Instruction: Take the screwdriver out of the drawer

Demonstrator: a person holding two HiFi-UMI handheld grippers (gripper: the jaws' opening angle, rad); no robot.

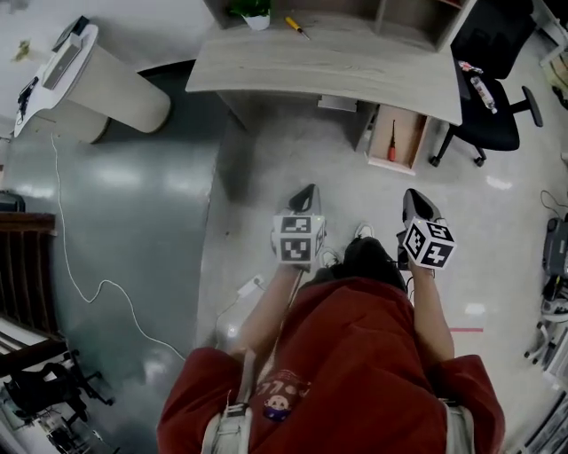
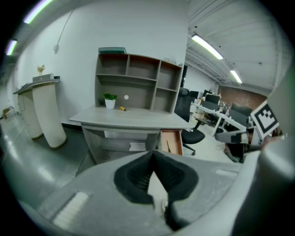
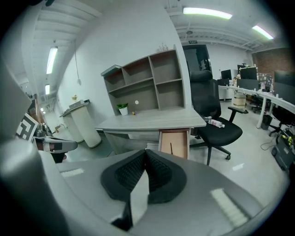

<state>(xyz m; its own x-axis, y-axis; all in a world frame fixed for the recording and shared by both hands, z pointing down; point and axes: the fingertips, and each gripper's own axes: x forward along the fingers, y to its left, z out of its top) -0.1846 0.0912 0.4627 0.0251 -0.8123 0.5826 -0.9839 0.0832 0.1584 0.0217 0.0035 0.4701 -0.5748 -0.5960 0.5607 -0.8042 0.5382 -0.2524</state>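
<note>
A wooden drawer stands pulled out under the right end of the grey desk. Inside it lies a red-handled screwdriver, also visible in the left gripper view as a thin dark screwdriver and in the right gripper view as the same screwdriver. My left gripper and right gripper hang side by side over the floor, well short of the drawer. Both point toward the desk. Each has its jaws shut with nothing between them, seen in the left gripper and right gripper views.
A yellow-handled screwdriver and a potted plant sit on the desk under a shelf unit. A black office chair with a bottle stands right of the drawer. A white rounded stand and a floor cable lie left.
</note>
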